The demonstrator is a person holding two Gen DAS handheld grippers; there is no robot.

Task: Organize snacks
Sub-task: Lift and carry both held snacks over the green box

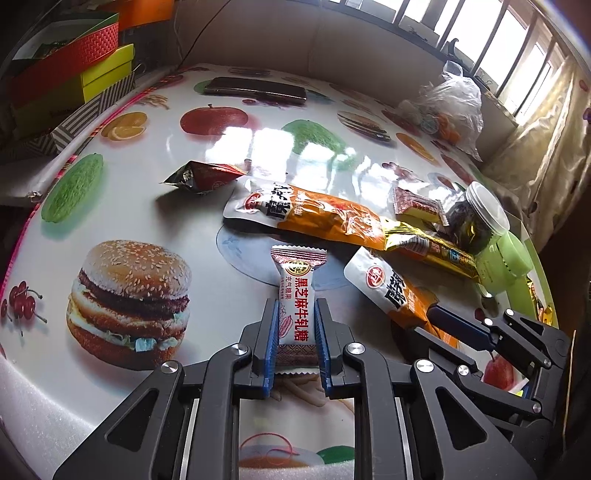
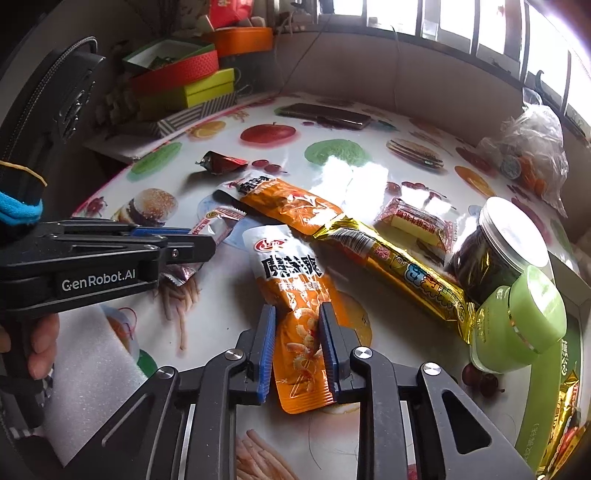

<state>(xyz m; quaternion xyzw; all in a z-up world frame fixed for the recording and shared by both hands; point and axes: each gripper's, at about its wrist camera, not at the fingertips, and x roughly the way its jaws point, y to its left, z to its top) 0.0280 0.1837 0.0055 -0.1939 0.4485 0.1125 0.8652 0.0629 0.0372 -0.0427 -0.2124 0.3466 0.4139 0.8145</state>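
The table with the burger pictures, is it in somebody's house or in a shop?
Probably somebody's home. The table wears a food-print cover, gift boxes are stacked at its far corner, and a phone lies near the barred window. Loose snacks like the orange packet lie scattered, not shelved.

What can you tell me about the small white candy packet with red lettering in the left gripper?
The small white candy packet is a slim glossy plastic pillow pack with red characters, a round red-gold logo and dark red patterned crimped ends. It looks sealed and slightly pinched at the middle. The left gripper is shut on its lower half between blue pads, long axis pointing forward, above the food-print table.
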